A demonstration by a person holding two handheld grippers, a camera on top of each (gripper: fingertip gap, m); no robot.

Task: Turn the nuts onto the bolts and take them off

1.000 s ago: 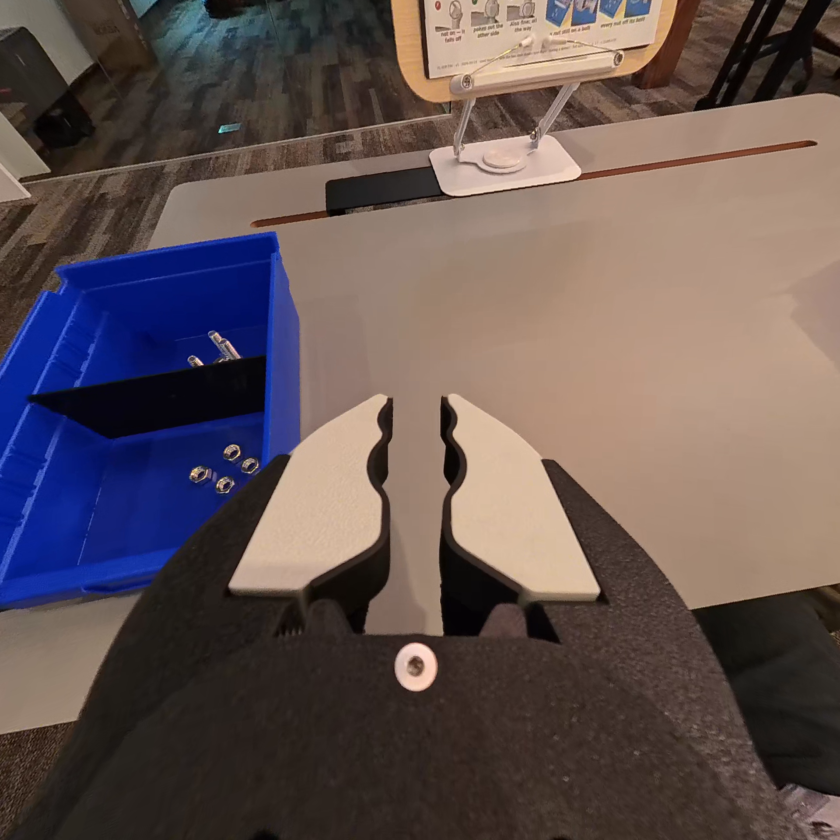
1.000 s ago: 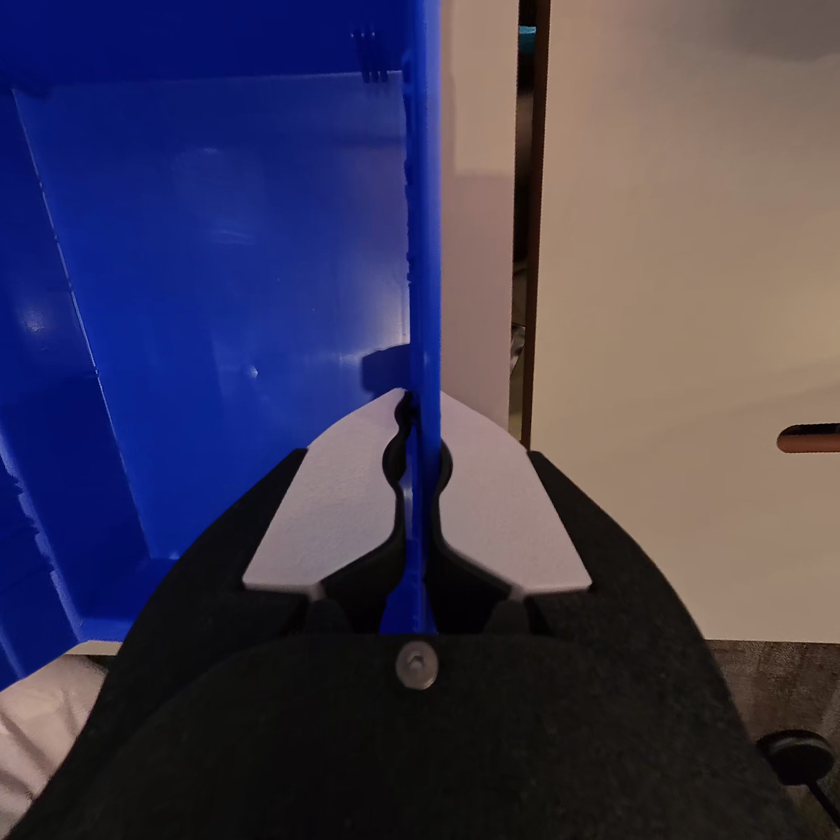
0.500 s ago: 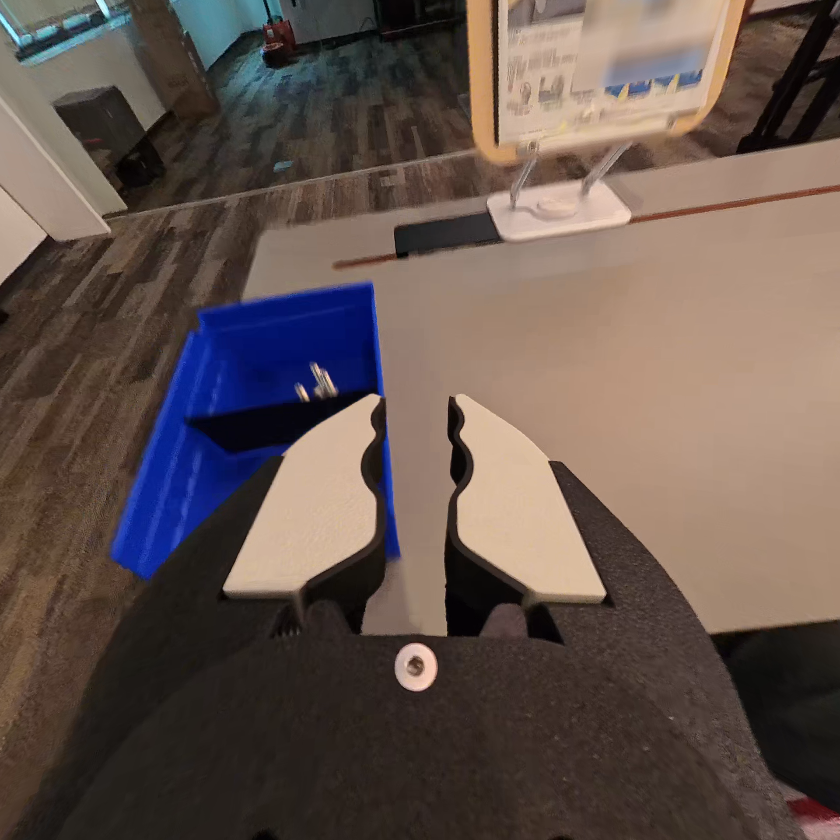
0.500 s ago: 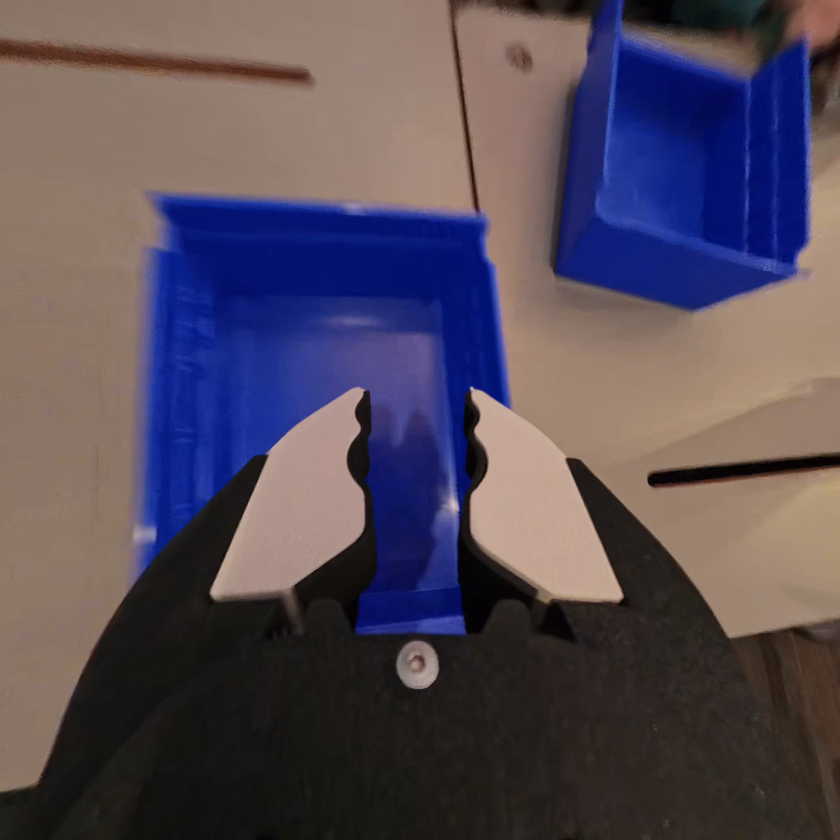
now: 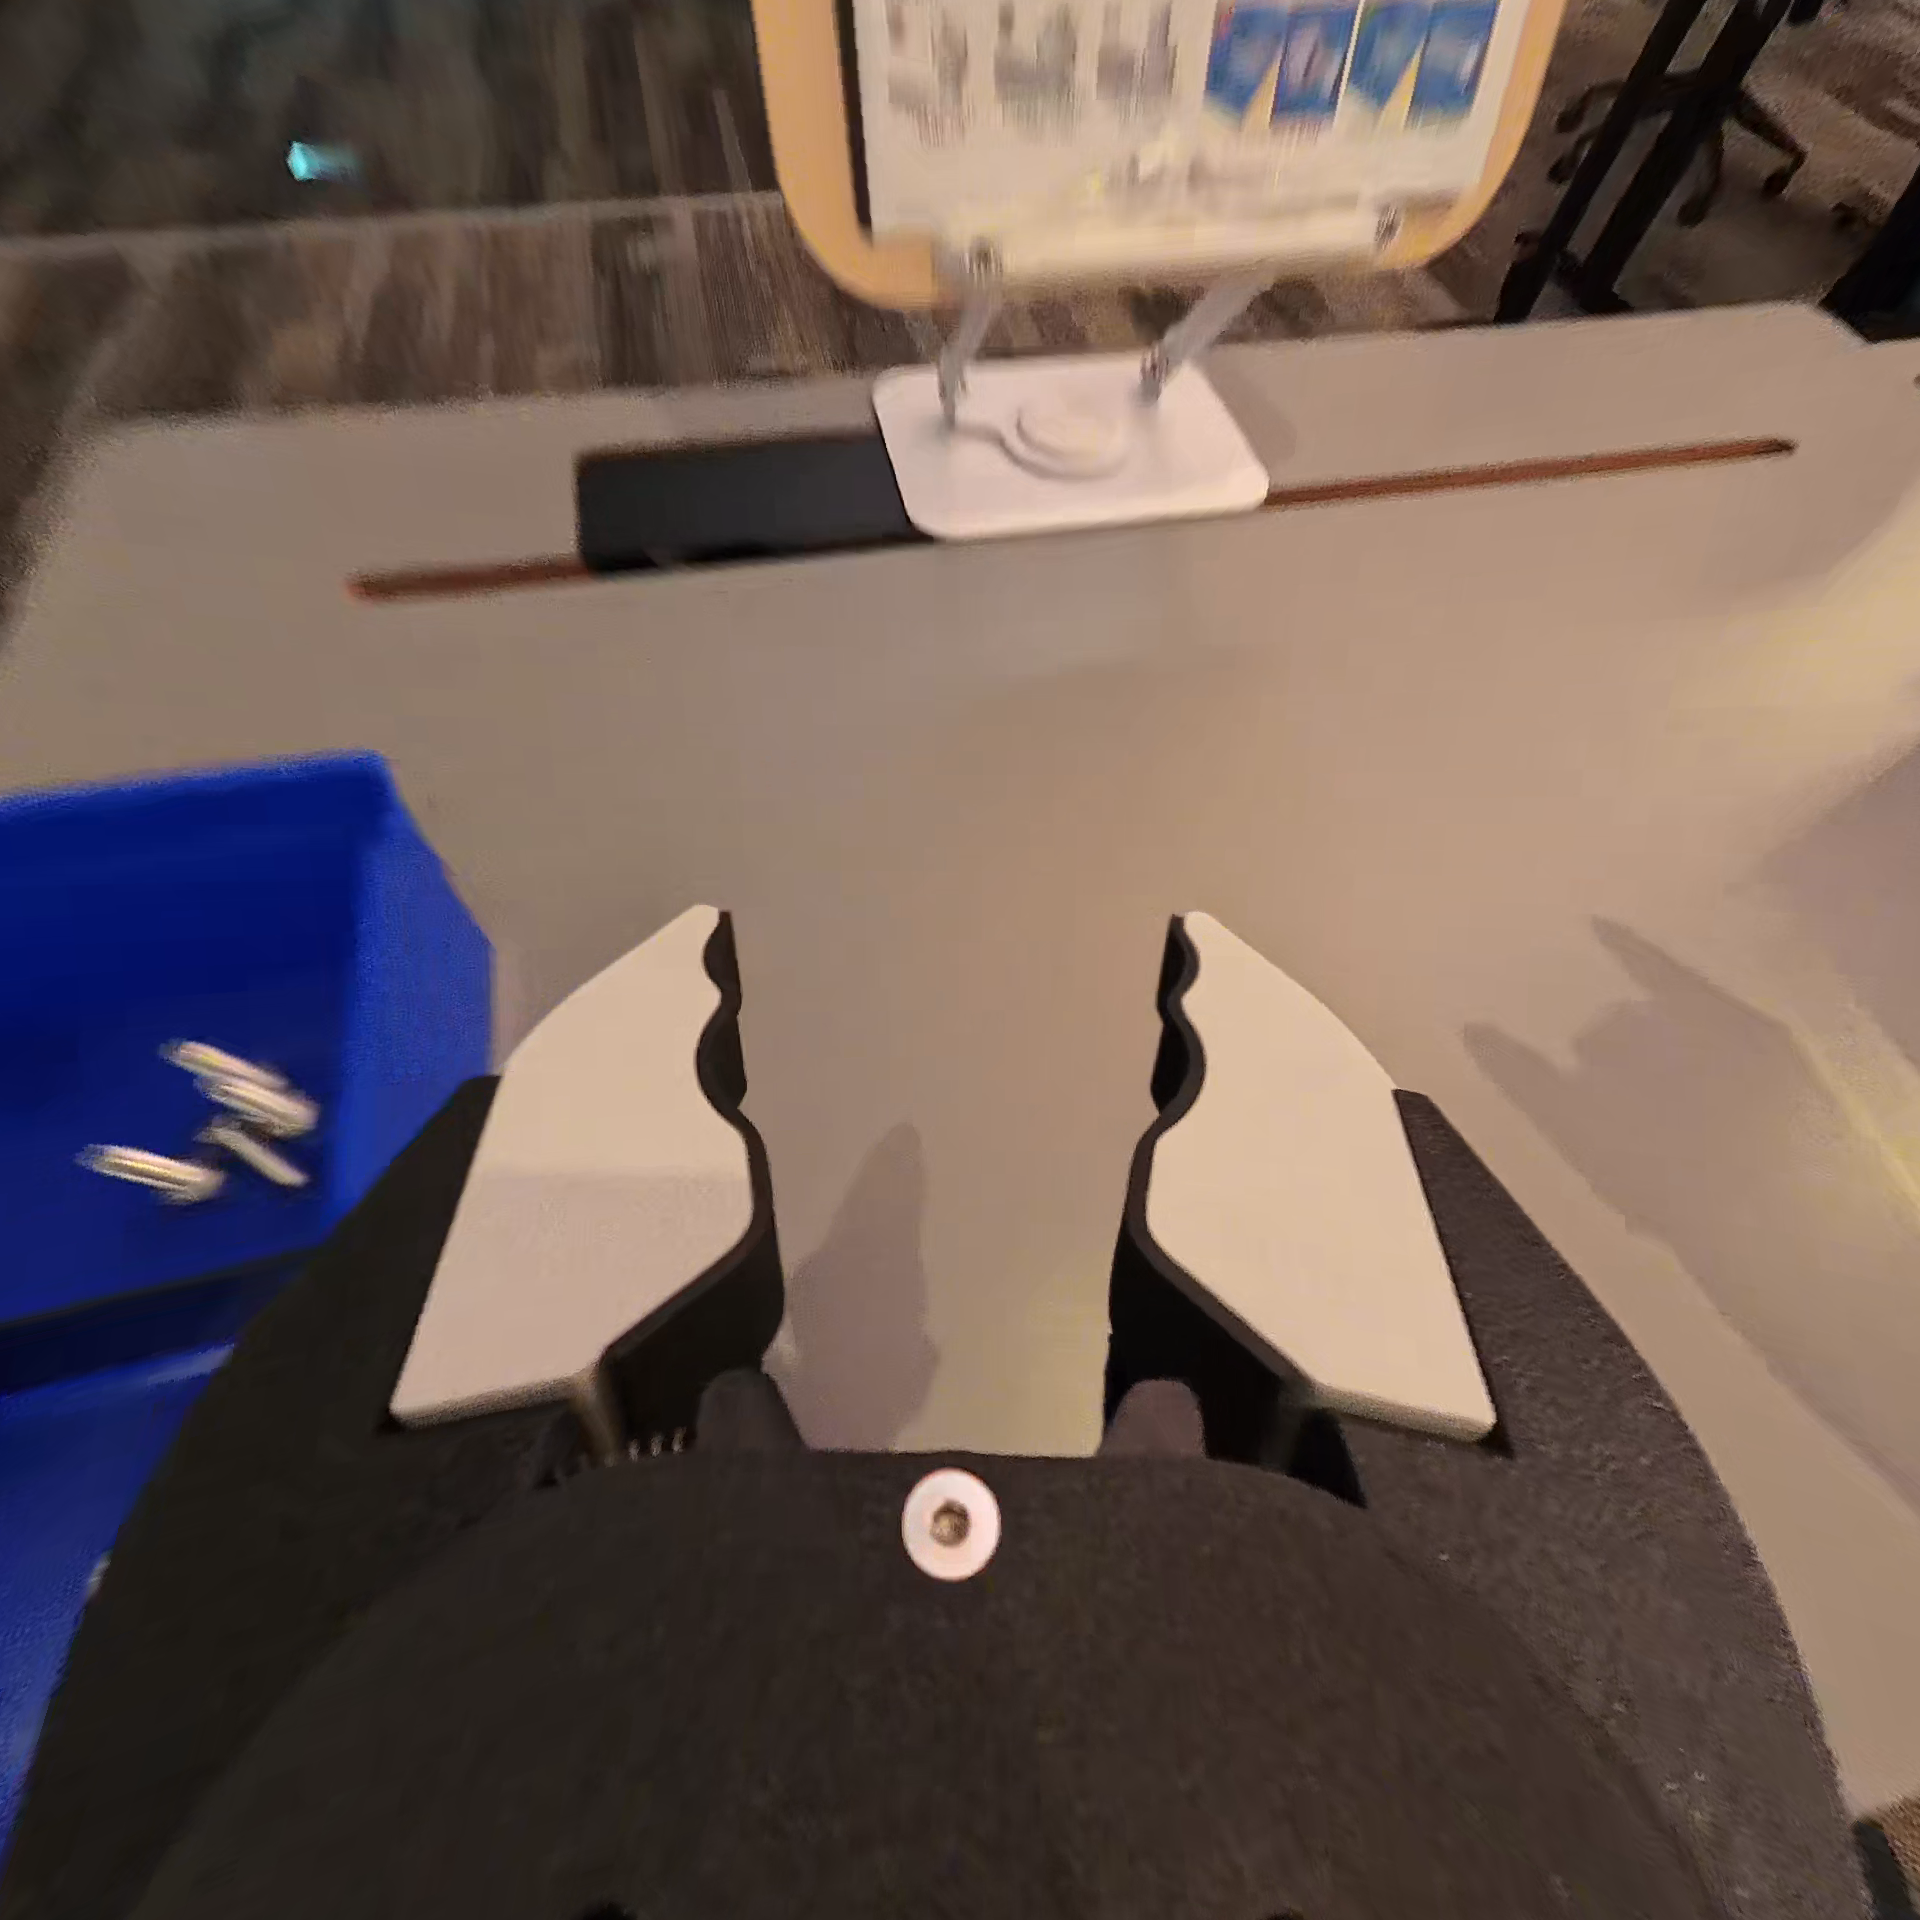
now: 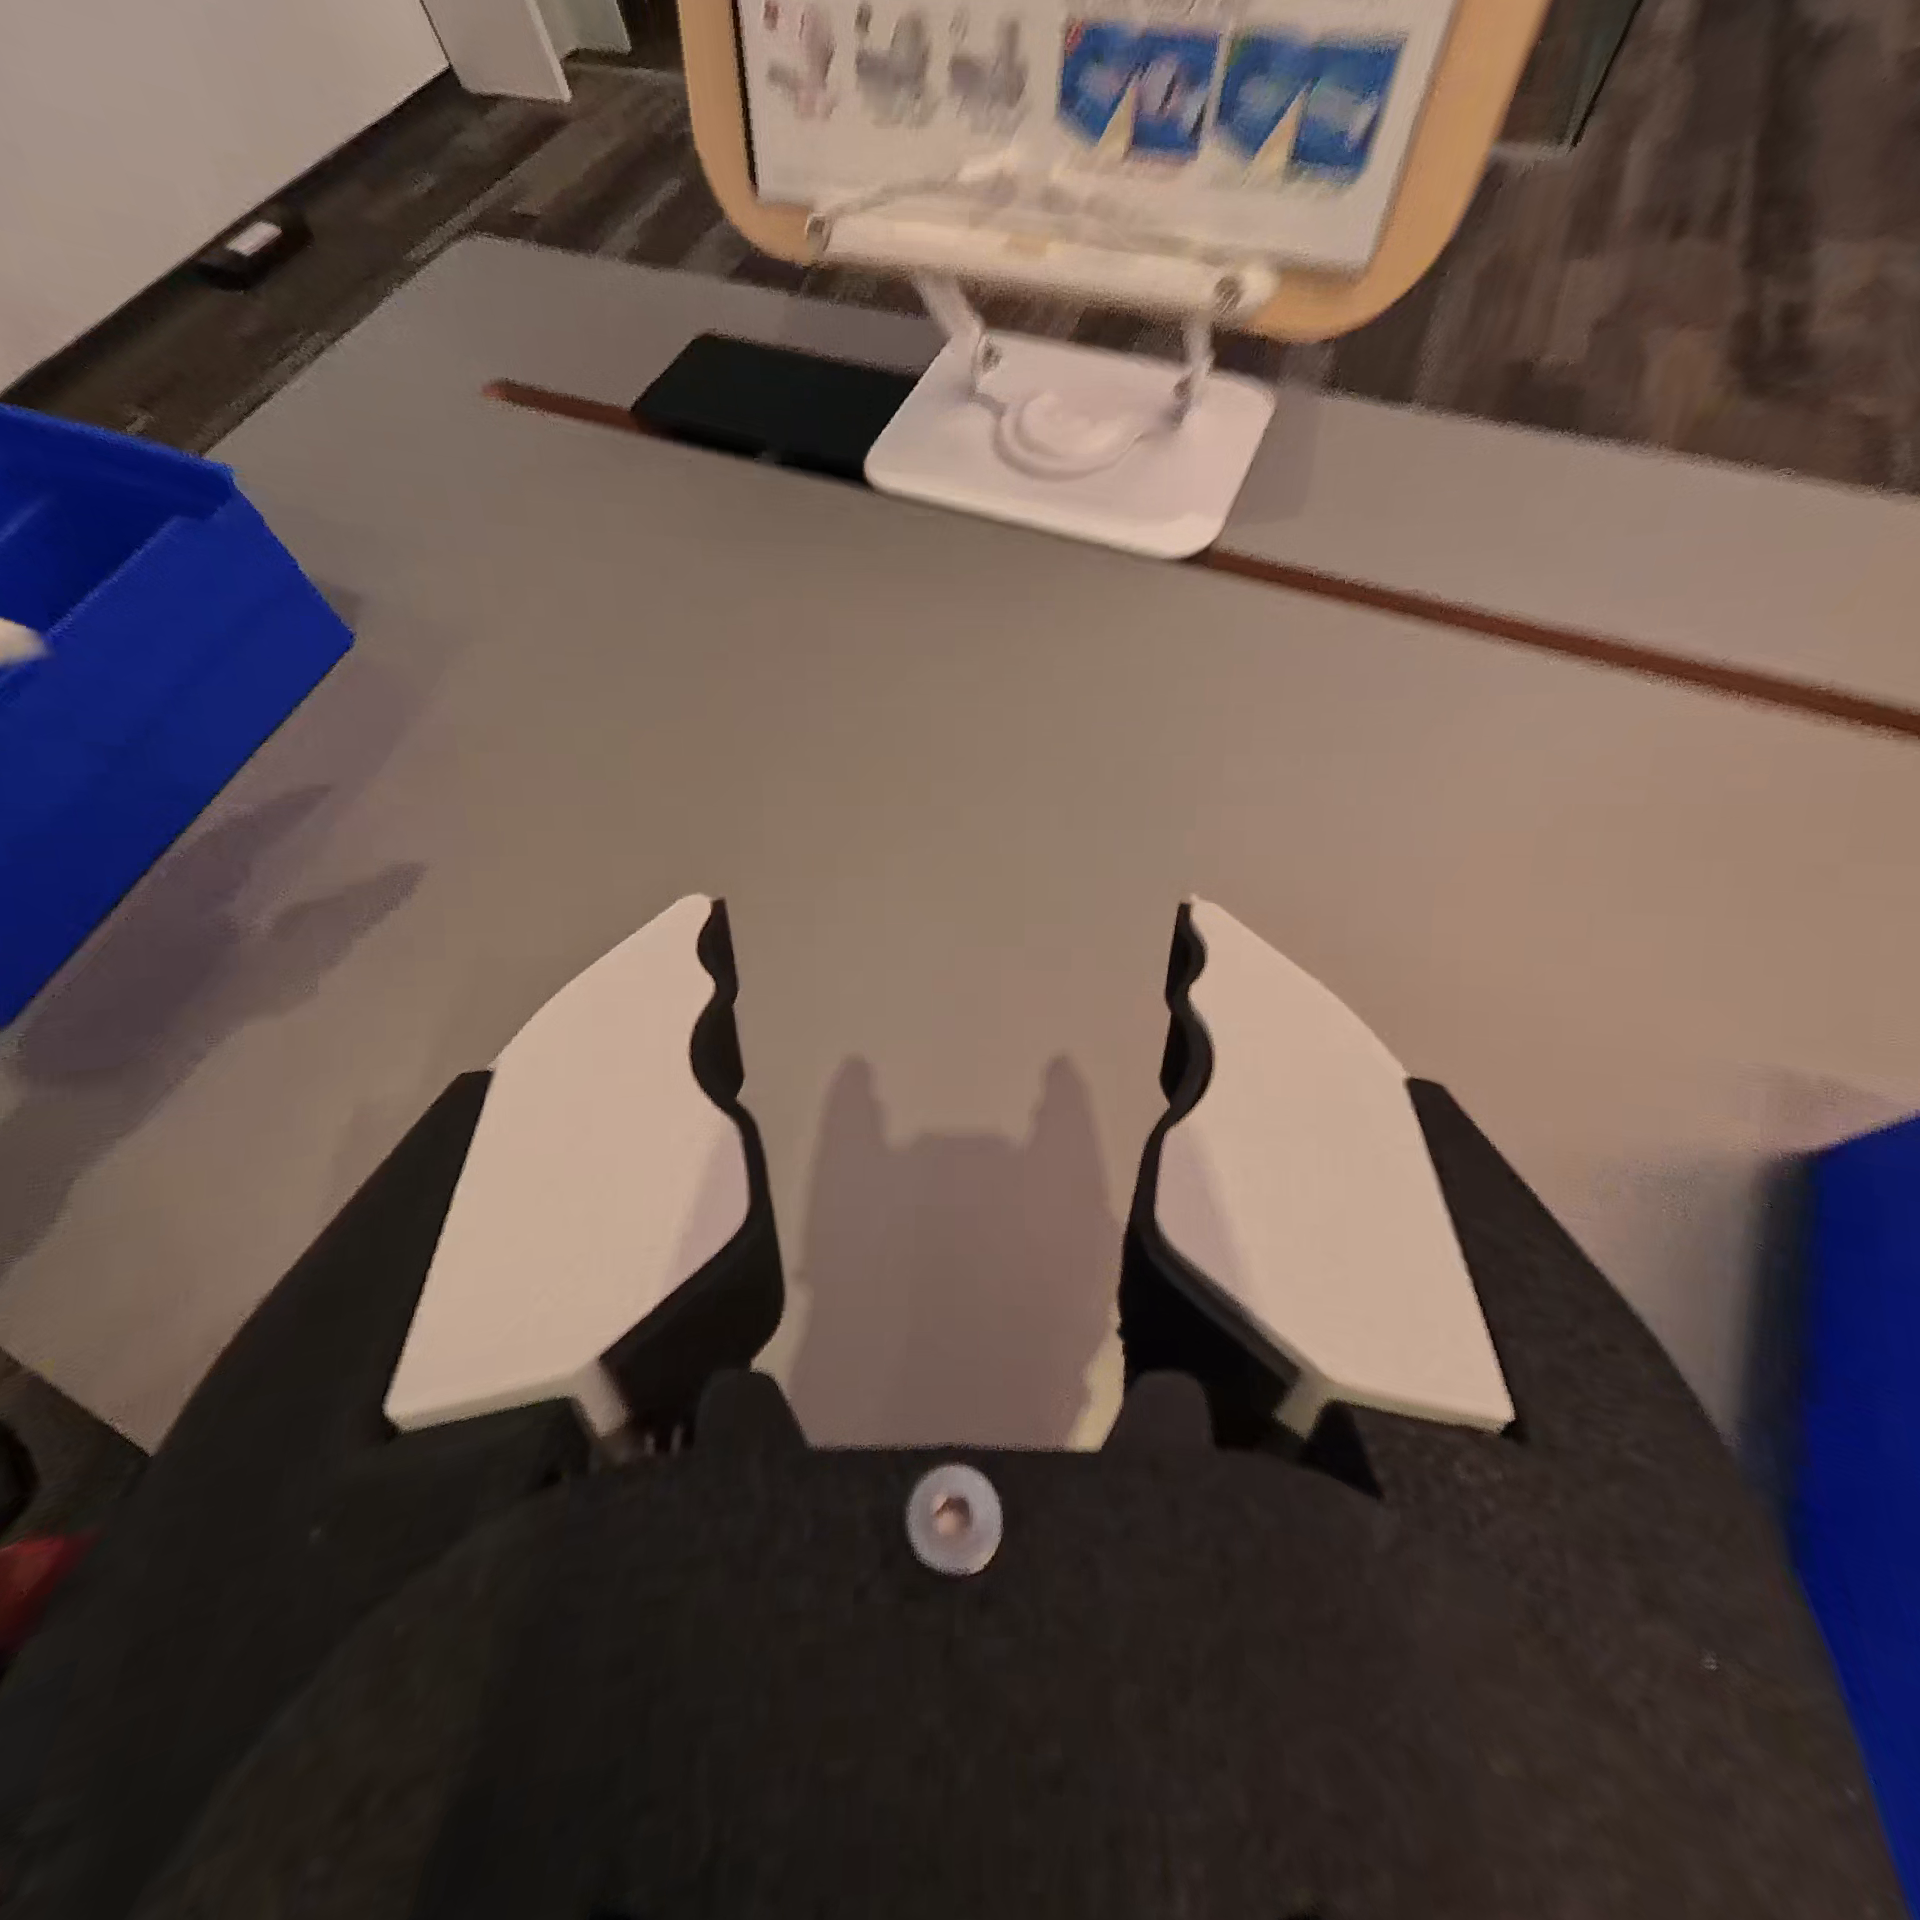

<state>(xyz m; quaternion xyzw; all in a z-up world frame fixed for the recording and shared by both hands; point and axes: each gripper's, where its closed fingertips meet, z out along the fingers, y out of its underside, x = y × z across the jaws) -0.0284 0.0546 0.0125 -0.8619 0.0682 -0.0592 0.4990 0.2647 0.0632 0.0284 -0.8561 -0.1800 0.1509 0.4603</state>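
Left wrist view: the left gripper (image 5: pixel 951 925) and right gripper (image 6: pixel 951 914) were held wide apart and empty above the bare worktop (image 5: pixel 1039 748), seemingly readied for the hardware (image 5: pixel 208 1127) kept in the blue bin (image 5: pixel 260 883).

Grey table (image 5: pixel 1039 748) (slotted), dark wood-plank floor (image 5: pixel 364 301) beyond.

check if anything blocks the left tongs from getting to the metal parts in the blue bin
Only the bin's own wall. The left tongs hang open and empty over bare table, outside the blue bin. The blurred metal parts lie inside, past the bin's right wall, so the tongs must clear that wall. Nothing else intervenes.
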